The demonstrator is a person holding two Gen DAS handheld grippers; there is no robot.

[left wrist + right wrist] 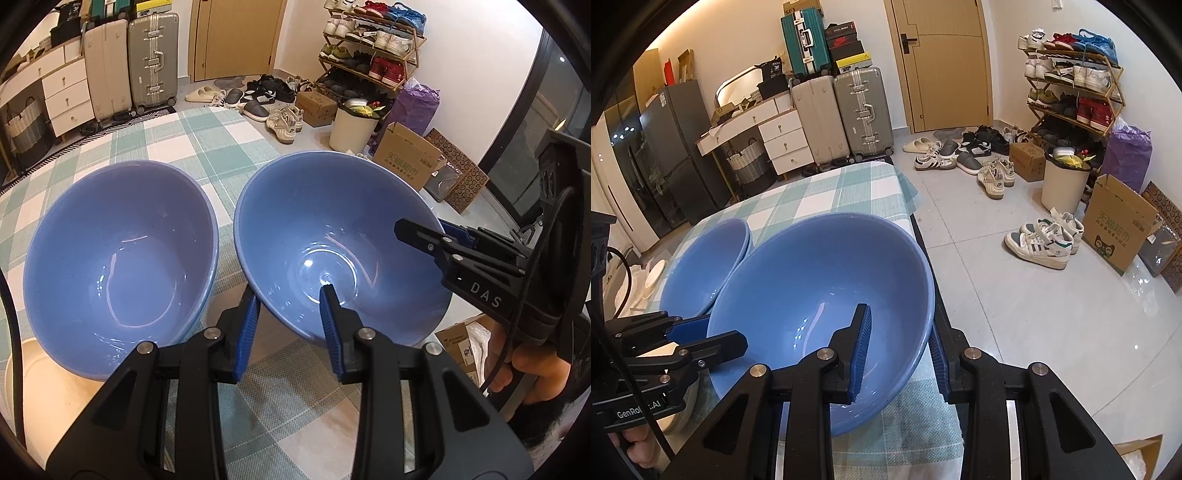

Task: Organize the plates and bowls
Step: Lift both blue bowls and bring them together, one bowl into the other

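Observation:
Two blue bowls are over the green-checked tablecloth. The right bowl (332, 243) (827, 295) is tilted and held off the cloth by both grippers. My left gripper (290, 295) straddles its near-left rim, one finger inside, one outside. My right gripper (901, 343) straddles its right rim the same way; it shows in the left wrist view (436, 236). The left gripper also shows in the right wrist view (701, 332). The other blue bowl (118, 266) (709, 258) rests on the cloth to the left, and seems to be a stack of two.
A cream plate (48, 391) (657, 273) lies at the table's left near corner. The table edge (923, 236) runs just right of the held bowl. Beyond are shoes, a white bin (1065, 181), cardboard boxes, suitcases and a shoe rack.

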